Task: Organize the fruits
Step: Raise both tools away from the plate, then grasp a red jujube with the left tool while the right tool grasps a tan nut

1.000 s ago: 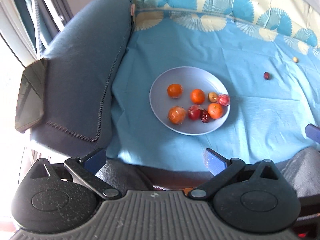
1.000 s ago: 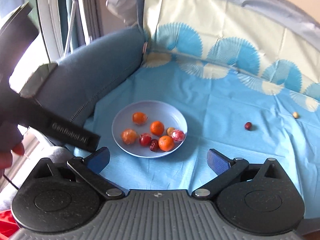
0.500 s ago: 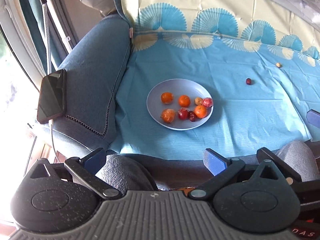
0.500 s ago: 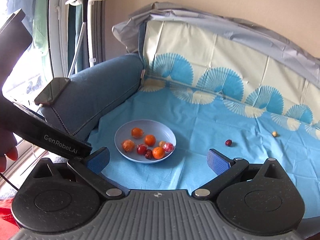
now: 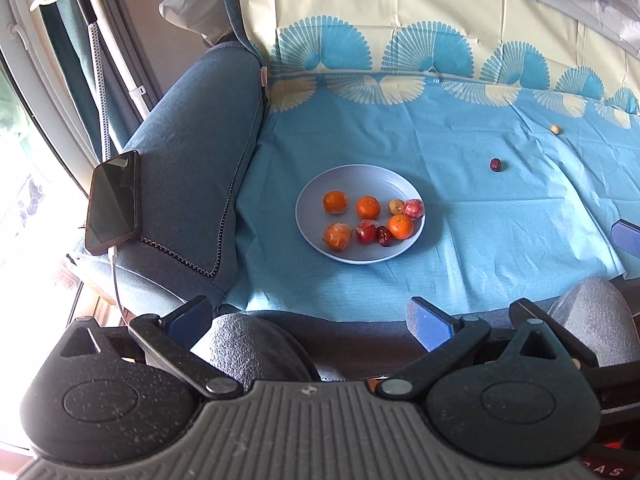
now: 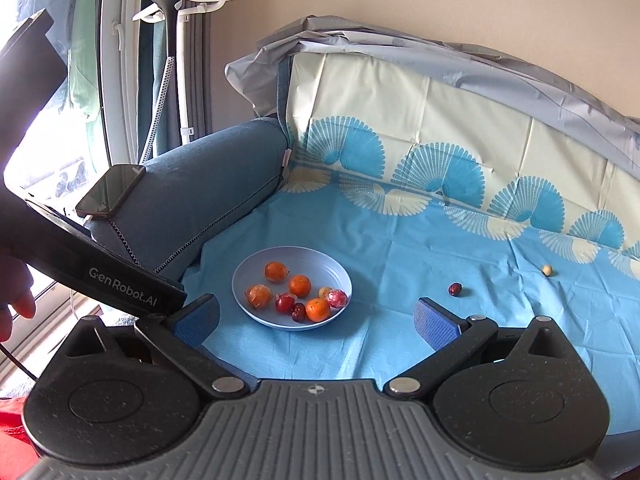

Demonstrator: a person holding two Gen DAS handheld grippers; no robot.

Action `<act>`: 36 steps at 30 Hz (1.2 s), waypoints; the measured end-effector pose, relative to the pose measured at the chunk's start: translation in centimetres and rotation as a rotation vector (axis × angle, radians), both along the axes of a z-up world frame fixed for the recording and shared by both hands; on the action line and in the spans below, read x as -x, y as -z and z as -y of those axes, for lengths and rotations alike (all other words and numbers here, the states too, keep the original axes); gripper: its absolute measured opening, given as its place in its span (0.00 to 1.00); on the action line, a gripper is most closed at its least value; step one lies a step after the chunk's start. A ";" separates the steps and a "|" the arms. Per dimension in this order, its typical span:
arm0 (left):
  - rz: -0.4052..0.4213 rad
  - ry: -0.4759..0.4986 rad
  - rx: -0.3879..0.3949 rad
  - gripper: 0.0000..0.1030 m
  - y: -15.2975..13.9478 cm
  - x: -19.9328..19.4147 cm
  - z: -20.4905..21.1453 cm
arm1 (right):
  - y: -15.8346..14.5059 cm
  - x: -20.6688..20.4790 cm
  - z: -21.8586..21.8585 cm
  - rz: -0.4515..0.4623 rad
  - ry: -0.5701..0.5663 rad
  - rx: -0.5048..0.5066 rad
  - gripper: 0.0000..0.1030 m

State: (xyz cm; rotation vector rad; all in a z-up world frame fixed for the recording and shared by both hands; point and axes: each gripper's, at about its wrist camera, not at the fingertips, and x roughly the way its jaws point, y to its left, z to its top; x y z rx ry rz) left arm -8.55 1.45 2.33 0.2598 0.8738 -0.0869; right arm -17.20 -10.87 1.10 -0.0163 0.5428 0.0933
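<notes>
A pale blue plate rests on the blue sheet of a sofa and holds several oranges and small red fruits. To its right, loose on the sheet, lie a dark red fruit and a small tan one. My left gripper hangs open and empty in front of the sofa's edge. Open and empty too, my right gripper hovers just short of the plate.
A blue armrest on the left carries a phone on a cable. The left gripper's black body crosses the right wrist view's left side, held by a hand. A garment steamer stands behind.
Both grippers have pulled back and up from the plate, so the fruits look smaller and more of the sofa back, wall and steamer shows. Nothing on the plate moved.
</notes>
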 end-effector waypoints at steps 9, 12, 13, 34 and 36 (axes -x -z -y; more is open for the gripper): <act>-0.028 0.000 -0.001 1.00 0.5 -0.8 0.1 | 0.7 -0.6 0.4 -0.026 0.007 -0.024 0.99; -0.038 0.001 -0.007 1.00 0.7 -1.2 0.4 | 1.1 -1.0 0.7 -0.035 0.009 -0.035 0.99; -0.042 0.002 -0.013 1.00 0.9 -1.4 0.6 | 1.2 -1.1 0.9 -0.037 0.011 -0.040 0.99; -0.166 0.153 0.047 1.00 6.3 -16.0 17.7 | 9.9 -12.5 24.4 0.051 0.493 -0.261 0.99; -0.144 0.170 0.034 1.00 7.2 -18.1 20.2 | 11.7 -15.7 28.1 0.079 0.521 -0.294 0.99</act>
